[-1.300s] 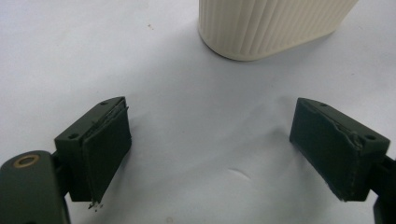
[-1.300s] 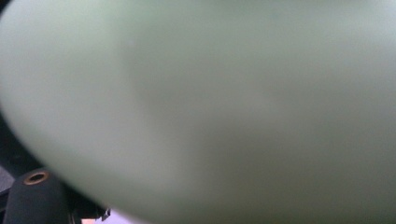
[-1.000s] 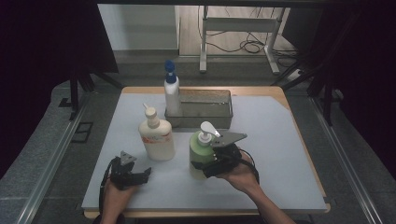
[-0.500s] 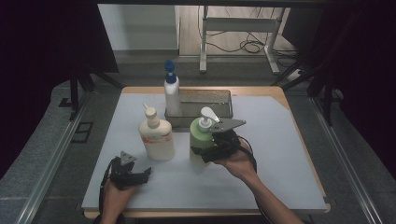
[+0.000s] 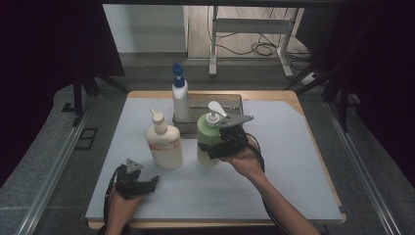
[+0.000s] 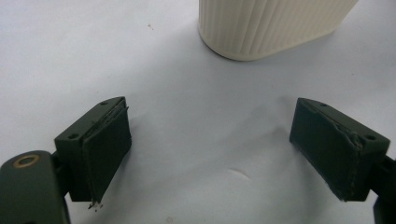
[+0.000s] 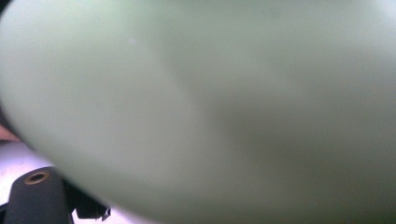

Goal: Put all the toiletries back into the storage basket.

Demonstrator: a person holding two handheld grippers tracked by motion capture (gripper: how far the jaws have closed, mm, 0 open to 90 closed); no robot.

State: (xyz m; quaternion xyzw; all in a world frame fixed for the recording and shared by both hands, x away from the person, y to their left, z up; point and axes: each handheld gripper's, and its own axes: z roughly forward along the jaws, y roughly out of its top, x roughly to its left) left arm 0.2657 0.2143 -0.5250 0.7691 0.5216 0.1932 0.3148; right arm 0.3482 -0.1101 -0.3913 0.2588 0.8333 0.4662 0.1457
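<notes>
Two tongs: right tongs [image 5: 215, 147] clamped around green pump bottle [image 5: 208, 137], left tongs [image 6: 210, 154] wide, empty.

Smooth matt green plastic bottle [image 5: 209, 139], ribbed cream plastic bottle [image 6: 271, 25], matt grey table mat [image 5: 293, 161], metal tray [image 5: 230, 101]

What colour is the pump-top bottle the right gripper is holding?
Pale green plastic pump bottle with a white pump head; the high view shows it best.
</notes>
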